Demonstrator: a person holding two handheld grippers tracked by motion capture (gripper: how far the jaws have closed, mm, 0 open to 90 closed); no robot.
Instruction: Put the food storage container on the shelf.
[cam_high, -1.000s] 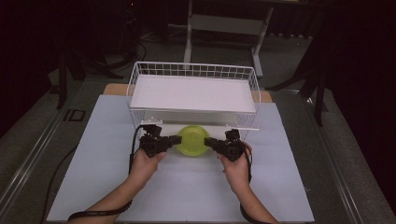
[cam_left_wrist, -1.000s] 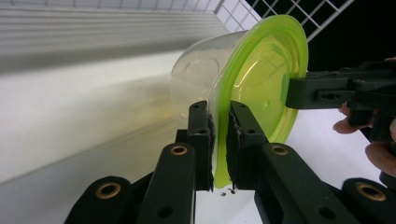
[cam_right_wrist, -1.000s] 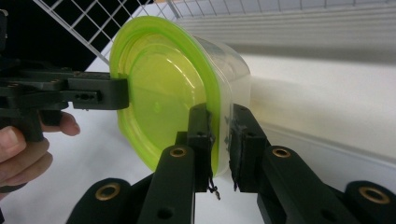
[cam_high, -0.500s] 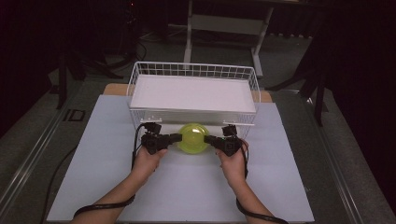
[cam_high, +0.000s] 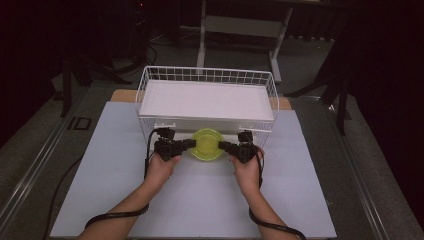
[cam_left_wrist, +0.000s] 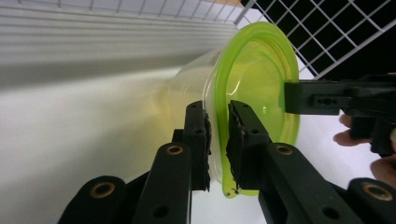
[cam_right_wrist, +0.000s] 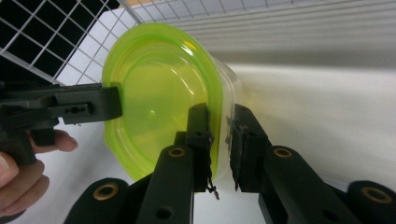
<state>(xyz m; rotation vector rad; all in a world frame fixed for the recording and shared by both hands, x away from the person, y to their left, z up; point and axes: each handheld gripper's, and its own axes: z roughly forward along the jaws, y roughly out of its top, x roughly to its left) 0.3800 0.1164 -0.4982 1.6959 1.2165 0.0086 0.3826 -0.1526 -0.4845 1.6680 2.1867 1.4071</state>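
A white wire basket (cam_high: 207, 80) stands on the white table (cam_high: 100, 200), its near wall just behind the work; a white slab (cam_high: 207, 100) lies inside it. In front, a clear plastic tub with a lime-green lid (cam_high: 207, 144) sits lid-up (see-through, contents not discernible). The left gripper (cam_high: 189, 145) and right gripper (cam_high: 224, 146) pinch the lid's rim from opposite sides, jaws clamped on it.

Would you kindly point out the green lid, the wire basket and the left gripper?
Green lid (cam_high: 207, 144), high view, its flat top.
Wire basket (cam_high: 206, 74), high view, its far wall.
Left gripper (cam_left_wrist: 218, 140), left gripper view, between its jaw tips at the lid's rim.
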